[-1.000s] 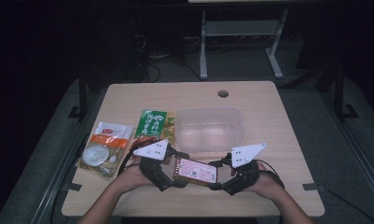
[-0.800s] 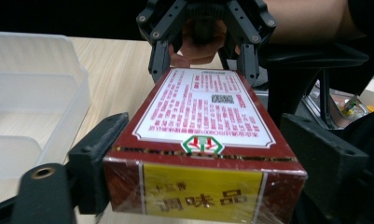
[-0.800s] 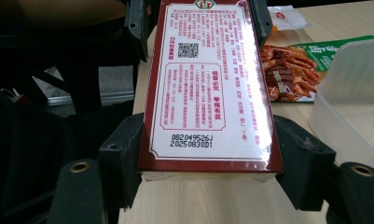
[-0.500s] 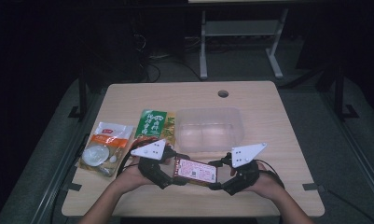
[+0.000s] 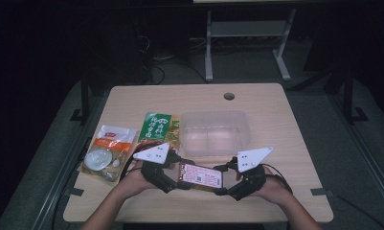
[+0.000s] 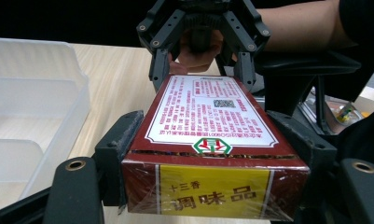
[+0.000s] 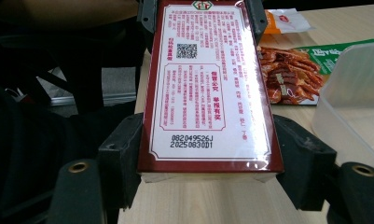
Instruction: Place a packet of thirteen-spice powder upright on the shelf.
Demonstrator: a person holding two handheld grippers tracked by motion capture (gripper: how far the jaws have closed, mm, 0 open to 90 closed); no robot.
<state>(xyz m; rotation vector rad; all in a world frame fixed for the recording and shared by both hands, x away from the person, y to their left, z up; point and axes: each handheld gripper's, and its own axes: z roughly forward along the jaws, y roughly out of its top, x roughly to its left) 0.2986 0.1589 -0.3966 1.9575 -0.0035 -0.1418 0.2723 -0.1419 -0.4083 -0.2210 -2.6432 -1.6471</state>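
- High view: dark-red rectangular seasoning box w/ white printed label (image 5: 200,176) is held just above the light wooden desk (image 5: 276,129), near its front edge, spanning betw. left tongs (image 5: 177,178) & right tongs (image 5: 221,184); it's just in front of the clear plastic divided tray (image 5: 216,132).
- Left tongs: jaws have just been closing w/ the box betw. them; left gripper view shows both pads pressed on the box's long sides at its yellow-banded end (image 6: 215,191) – gripping the box.
- Right tongs: right gripper view shows pads clamped on both sides of the box's other end (image 7: 205,93) – gripping the box too.
- Left gripper view adds what the high view can't: yellow end panel w/ dark characters, the shrink-wrap gloss, the right tongs (image 6: 202,70) end-on w/ a hand behind.
- Right gripper view adds: QR code, date-code digits on the label, meat photo on the green snack packet (image 7: 310,70) left of the tray.
- High view alone gives the layout: green packet (image 5: 157,127) touching the tray's left side; orange-and-white pouch w/ clear window (image 5: 106,151) further left of the tray; round cable hole (image 5: 229,96) behind the tray.
- Tray wall shows at the edge of both gripper views (image 6: 35,93) (image 7: 352,93), close beside the box.
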